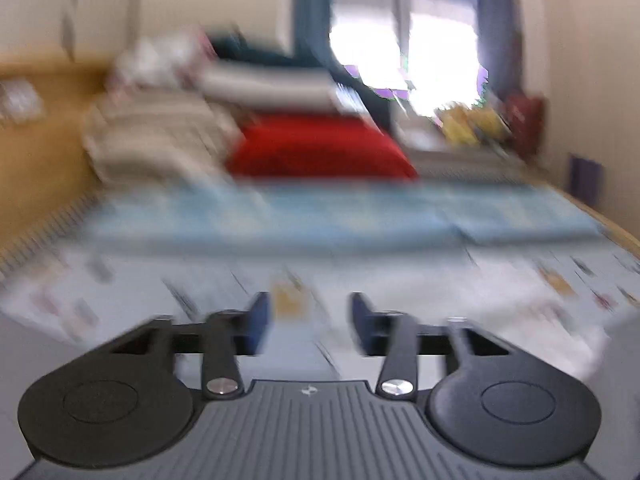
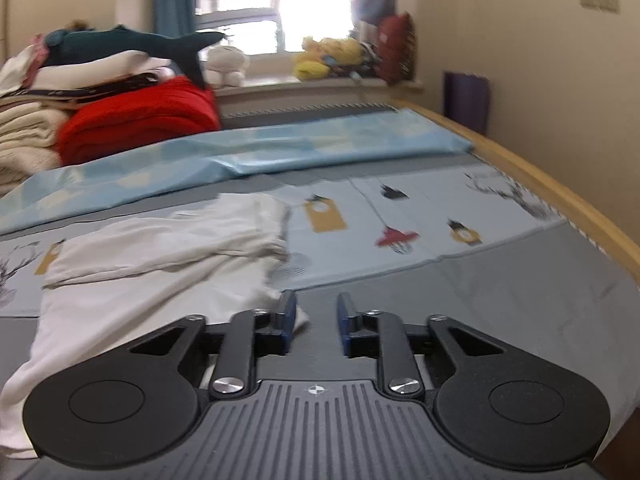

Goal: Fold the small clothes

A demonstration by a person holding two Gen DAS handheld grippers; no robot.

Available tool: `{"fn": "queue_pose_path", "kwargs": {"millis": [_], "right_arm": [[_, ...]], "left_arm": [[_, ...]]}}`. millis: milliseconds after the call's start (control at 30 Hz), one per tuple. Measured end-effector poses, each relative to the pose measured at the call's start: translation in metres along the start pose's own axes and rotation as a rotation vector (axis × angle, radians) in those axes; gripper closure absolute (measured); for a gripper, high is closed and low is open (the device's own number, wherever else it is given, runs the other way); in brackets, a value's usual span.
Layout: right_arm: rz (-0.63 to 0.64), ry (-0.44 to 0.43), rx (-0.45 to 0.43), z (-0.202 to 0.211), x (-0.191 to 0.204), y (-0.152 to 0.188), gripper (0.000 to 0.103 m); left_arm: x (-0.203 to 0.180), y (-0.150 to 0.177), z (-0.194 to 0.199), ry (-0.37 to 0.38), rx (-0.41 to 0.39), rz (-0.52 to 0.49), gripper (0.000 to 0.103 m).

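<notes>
A white garment [image 2: 160, 248] lies crumpled and partly doubled over on the patterned bed sheet [image 2: 420, 208], left of centre in the right wrist view. My right gripper [image 2: 316, 314] hovers at the garment's near right corner. Its jaws stand a little apart with nothing between them, and the cloth's tip lies just beside the left finger [image 2: 286, 312]. The left wrist view is heavily blurred. There my left gripper [image 1: 310, 320] is above the patterned sheet [image 1: 400, 280], jaws narrowly apart and empty. A pale blur at that view's right edge may be cloth.
A red folded blanket [image 2: 140, 120] and a stack of cream and white textiles [image 2: 28, 132] with a dark shark plush [image 2: 132, 44] sit at the back left. A light blue sheet [image 2: 280, 144] crosses the bed. A wooden bed rail [image 2: 560, 196] runs along the right, with a purple bin [image 2: 466, 100] beyond it.
</notes>
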State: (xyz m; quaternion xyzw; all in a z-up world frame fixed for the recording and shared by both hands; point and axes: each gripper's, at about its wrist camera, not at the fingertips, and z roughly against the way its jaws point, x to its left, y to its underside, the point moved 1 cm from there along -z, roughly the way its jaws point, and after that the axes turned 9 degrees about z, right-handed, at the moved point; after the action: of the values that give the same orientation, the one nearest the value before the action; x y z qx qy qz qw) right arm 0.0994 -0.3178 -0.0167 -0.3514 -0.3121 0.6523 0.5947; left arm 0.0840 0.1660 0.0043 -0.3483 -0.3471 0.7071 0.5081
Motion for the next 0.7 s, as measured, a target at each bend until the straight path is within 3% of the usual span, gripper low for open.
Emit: {"fn": "queue_pose_path", "kwargs": {"millis": [33, 67, 267, 333, 400, 467, 533, 600, 700], "right_arm": [[-0.012, 0.004, 0.006, -0.005, -0.007, 0.001, 0.087], [-0.029, 0.007, 0.013, -0.010, -0.014, 0.001, 0.087], [-0.114, -0.045, 0.066, -0.066, -0.038, -0.002, 0.084], [-0.104, -0.076, 0.092, -0.085, -0.032, -0.003, 0.081], [-0.082, -0.117, 0.114, -0.108, -0.023, -0.005, 0.074], [-0.044, -0.146, 0.139, -0.130, -0.011, -0.005, 0.066], [0.004, -0.209, 0.177, -0.151, 0.001, -0.003, 0.047], [0.094, -0.233, 0.210, -0.166, 0.018, 0.003, 0.046], [0.199, -0.221, 0.216, -0.183, 0.037, 0.006, 0.041]], "left_arm": [[-0.004, 0.006, -0.020, -0.004, 0.128, -0.021, 0.094], [-0.006, 0.011, -0.032, -0.006, 0.186, -0.022, 0.098], [0.010, 0.036, -0.098, 0.007, 0.484, 0.096, 0.097], [0.014, 0.049, -0.107, 0.028, 0.580, 0.122, 0.091], [0.019, 0.068, -0.113, 0.018, 0.688, 0.127, 0.073], [0.022, 0.084, -0.119, 0.012, 0.790, 0.102, 0.067], [0.021, 0.092, -0.121, 0.025, 0.829, 0.073, 0.066], [0.024, 0.096, -0.122, 0.035, 0.839, 0.047, 0.060], [0.030, 0.096, -0.128, 0.040, 0.852, 0.042, 0.059]]}}
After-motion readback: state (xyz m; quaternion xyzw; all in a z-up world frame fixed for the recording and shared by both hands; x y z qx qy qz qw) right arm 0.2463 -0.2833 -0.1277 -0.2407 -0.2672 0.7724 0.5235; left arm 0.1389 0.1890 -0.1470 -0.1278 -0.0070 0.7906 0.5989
